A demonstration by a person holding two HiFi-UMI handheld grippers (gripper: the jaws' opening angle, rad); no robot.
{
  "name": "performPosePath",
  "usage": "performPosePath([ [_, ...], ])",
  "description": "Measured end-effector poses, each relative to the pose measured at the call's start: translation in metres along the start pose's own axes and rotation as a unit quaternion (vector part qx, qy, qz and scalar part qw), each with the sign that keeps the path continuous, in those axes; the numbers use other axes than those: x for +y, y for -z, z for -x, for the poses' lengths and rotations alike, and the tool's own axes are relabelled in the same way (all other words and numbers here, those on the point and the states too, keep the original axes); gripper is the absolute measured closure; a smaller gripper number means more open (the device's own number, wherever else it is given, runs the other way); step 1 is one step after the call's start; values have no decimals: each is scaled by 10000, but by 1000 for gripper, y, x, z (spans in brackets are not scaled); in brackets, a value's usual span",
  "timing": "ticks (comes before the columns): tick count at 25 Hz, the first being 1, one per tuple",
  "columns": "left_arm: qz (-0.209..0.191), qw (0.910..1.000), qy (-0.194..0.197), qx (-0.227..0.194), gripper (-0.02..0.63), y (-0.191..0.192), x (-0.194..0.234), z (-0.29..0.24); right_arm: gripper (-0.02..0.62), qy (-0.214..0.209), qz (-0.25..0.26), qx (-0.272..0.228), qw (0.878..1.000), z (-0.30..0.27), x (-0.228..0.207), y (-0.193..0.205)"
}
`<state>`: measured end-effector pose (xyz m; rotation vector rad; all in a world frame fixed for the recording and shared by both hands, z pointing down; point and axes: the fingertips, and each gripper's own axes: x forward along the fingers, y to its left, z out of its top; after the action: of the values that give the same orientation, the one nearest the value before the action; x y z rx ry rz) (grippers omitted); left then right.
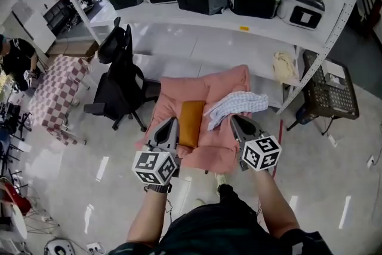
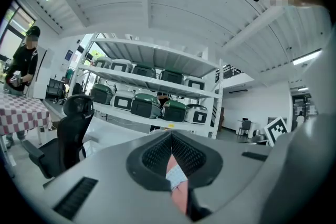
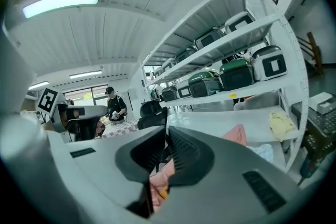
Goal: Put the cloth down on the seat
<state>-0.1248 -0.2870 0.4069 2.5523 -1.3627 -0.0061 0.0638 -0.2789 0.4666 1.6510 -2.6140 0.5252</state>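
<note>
A pale checked cloth (image 1: 236, 106) lies crumpled on the right part of the pink-covered seat (image 1: 179, 89), beside an orange-brown cushion (image 1: 192, 122). My left gripper (image 1: 173, 123) hovers over the seat's front edge, just left of the cushion, jaws together and empty. My right gripper (image 1: 235, 120) sits just below the cloth's near end, apart from it, jaws shut on nothing. In the left gripper view the gripper (image 2: 171, 139) shows only a thin slit, with pink cover and a bit of the cloth (image 2: 177, 178) behind it. The right gripper (image 3: 166, 134) is likewise closed in its own view.
A black office chair (image 1: 119, 80) stands left of the seat. Behind is a white shelf rack (image 1: 203, 20) with green and white cases, and a cream rag (image 1: 285, 65) on its low shelf. A black crate (image 1: 329, 89) is at right, a checked table (image 1: 57, 92) and a person (image 1: 18, 57) at left.
</note>
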Motion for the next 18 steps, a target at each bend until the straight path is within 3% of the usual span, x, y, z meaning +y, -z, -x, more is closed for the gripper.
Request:
performPosePath([
  [6, 77, 9997, -215, -128, 600, -14, 12, 33, 580, -206, 349, -135, 9991, 1, 44, -21],
  [18, -241, 9975, -496, -433, 600, -68, 23, 85, 583, -641, 647, -546, 9944, 6, 107, -69],
])
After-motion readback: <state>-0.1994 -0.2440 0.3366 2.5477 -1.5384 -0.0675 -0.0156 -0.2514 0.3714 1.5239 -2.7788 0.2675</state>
